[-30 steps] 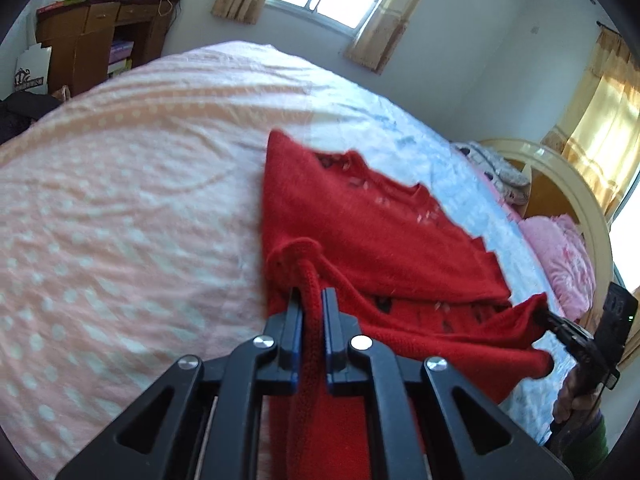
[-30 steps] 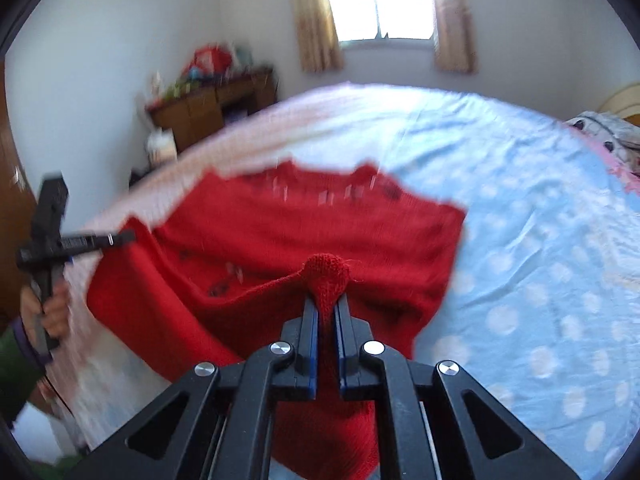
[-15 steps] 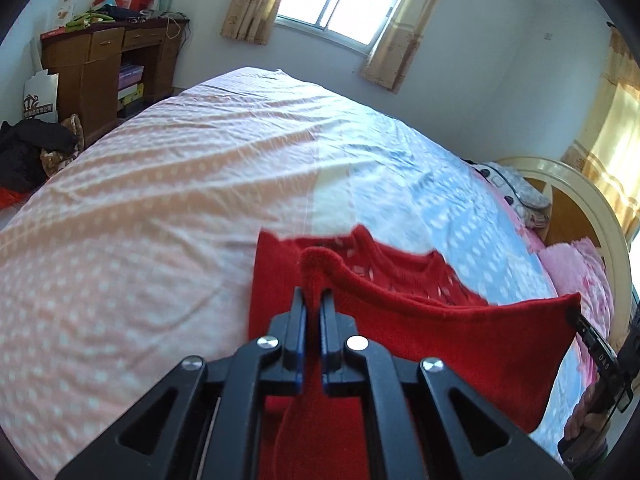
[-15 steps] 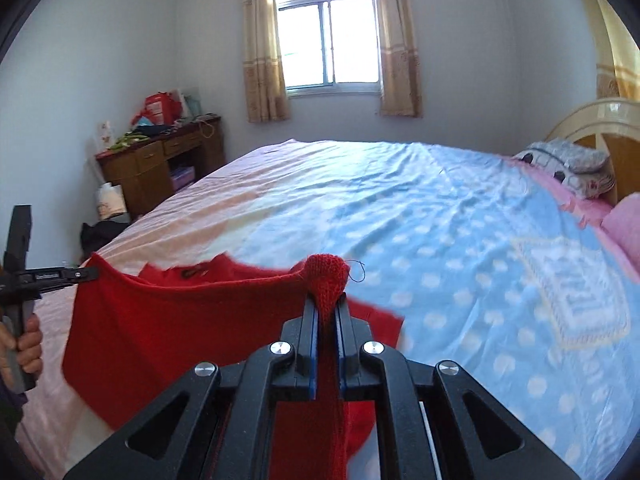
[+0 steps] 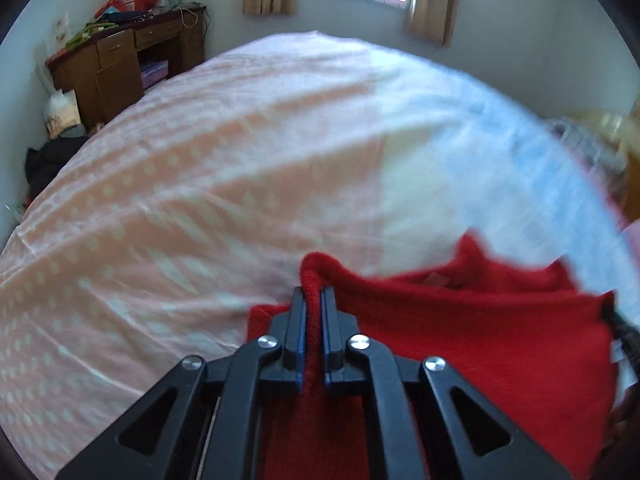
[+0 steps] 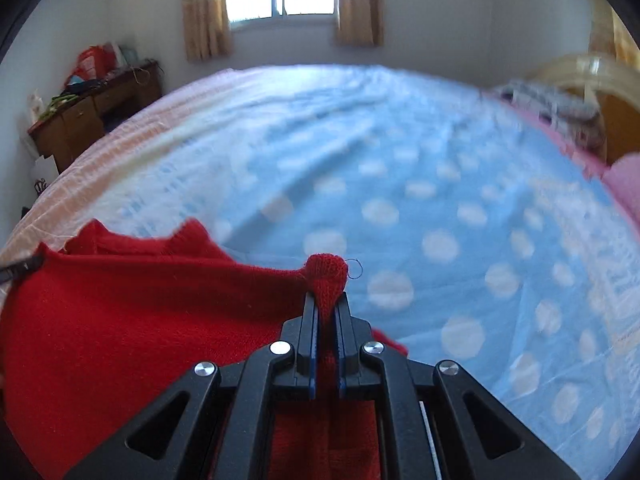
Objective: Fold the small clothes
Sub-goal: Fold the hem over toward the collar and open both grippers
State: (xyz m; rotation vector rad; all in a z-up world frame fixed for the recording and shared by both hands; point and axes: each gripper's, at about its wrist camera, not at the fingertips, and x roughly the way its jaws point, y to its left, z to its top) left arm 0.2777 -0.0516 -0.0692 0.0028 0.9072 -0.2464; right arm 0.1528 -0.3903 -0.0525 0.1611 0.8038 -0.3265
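Observation:
A small red knit sweater hangs stretched between my two grippers above the bed. My left gripper is shut on one corner of it, a bunched fold poking out past the fingertips. My right gripper is shut on the other corner, and the sweater spreads to the left of it in the right wrist view. The far parts of the sweater with the neckline show behind the held edge. The lower part of the sweater is hidden behind the gripper bodies.
The bed is covered by a pink dotted sheet on the left and a blue dotted sheet on the right. A wooden desk with clutter stands at the far left wall. Pillows and a headboard are at the right.
Both grippers have lifted the sweater off the bed and drawn it toward the near edge; it hung flat on the sheet one second ago and is now held taut in the air.

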